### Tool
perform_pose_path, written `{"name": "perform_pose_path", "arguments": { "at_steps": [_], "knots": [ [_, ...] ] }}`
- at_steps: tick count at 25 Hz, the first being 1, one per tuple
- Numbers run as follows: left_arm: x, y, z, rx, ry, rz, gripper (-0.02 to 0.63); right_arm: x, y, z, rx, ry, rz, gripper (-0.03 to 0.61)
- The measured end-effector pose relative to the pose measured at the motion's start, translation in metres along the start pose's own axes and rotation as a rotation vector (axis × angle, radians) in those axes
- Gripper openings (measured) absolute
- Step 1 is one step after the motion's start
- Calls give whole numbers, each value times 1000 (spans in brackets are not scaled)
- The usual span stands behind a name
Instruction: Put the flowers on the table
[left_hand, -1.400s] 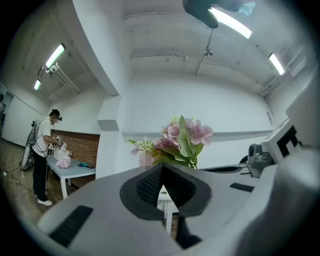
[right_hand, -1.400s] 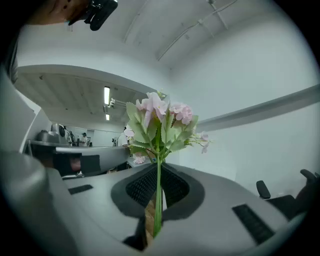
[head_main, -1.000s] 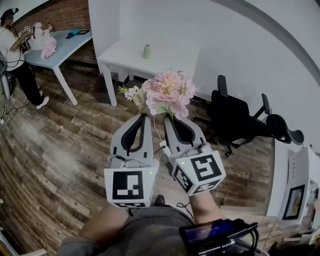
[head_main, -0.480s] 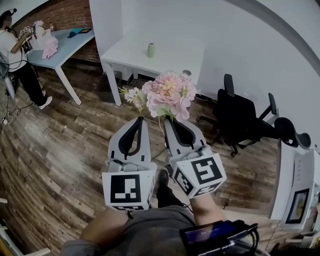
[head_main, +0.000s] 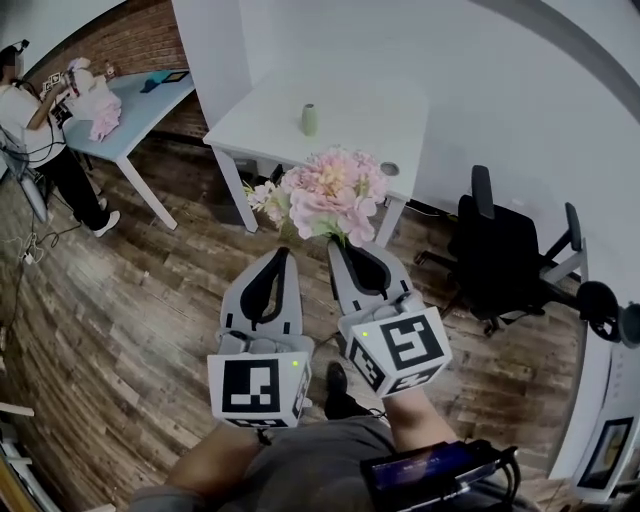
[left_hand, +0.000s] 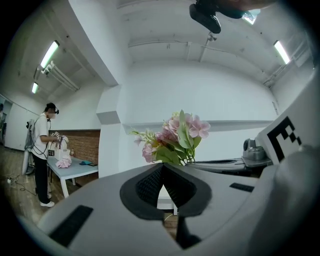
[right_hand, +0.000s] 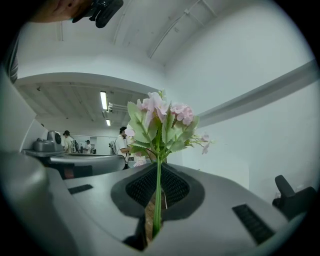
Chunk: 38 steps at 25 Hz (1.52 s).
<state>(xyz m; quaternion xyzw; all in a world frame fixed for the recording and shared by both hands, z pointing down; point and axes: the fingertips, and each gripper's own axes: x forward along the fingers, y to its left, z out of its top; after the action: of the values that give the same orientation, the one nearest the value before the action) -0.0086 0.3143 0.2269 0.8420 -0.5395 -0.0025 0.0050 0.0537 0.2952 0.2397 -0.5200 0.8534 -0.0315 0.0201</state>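
Your right gripper (head_main: 336, 244): jaws pinch thin green stem (right_hand: 158, 200) of pink artificial flower bunch (head_main: 330, 190), blooms upright above jaw tips. Your left gripper (head_main: 283, 252) just beside it, jaws pressed together, nothing between. Bunch in air, in head view overlapping near edge of white rectangular table (head_main: 355, 125); pale green cylindrical vase (head_main: 310, 119) stands on table; black office chair (head_main: 505, 260) to right

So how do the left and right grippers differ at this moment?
The right gripper is shut on the stem of the flowers; the left gripper is shut on nothing. The flowers rise from the right gripper's tips, beside the left gripper's. Both hang side by side, short of the white table.
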Motion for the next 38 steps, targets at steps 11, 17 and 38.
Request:
{"name": "perform_pose_path", "arguments": {
  "at_steps": [11,17,38],
  "knots": [
    [135,-1,19,73,-15,42,8,87,-102,24,14,-24,64,20],
    [159,-3,17,88,-27,63,8,101,-120,21,13,-30,95,20],
    [289,138,-28,-39,42,33,8,277,-127,-42,25,149,74,20]
  ]
}}
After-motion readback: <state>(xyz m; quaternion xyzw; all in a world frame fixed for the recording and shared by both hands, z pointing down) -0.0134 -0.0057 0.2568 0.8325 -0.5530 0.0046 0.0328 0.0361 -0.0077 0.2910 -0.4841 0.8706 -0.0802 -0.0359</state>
